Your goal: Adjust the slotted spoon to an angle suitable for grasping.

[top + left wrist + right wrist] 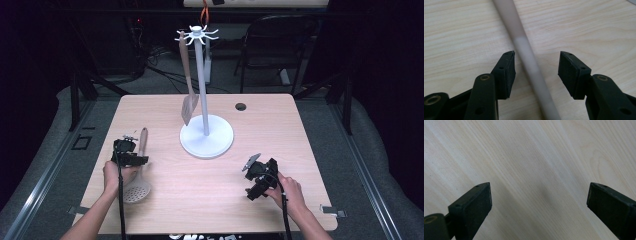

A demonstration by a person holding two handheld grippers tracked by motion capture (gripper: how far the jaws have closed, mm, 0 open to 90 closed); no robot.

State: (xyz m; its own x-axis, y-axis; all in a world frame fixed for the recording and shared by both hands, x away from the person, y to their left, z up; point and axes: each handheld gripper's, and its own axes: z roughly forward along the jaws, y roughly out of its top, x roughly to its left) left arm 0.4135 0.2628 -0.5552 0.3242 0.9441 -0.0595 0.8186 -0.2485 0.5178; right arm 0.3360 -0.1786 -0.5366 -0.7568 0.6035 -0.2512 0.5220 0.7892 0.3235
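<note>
On my table [280, 145] a white utensil stand [205, 135] sits at the centre, with a slotted spatula [187, 80] hanging from one of its top hooks and its blade low beside the pole. A small round hole [241, 106] marks the tabletop behind the stand. The skimmer spoon [139, 170] lies flat near the left edge, handle pointing away from me, perforated bowl toward me. From above, my left gripper [131, 150] sits over that handle; its own view adds the detail that the handle [526, 57] runs between the jaws, which stand apart on either side without pressing it. My right gripper [256, 176] rests near the right front, jaws spread wide over bare wood [534, 170], holding nothing.
</note>
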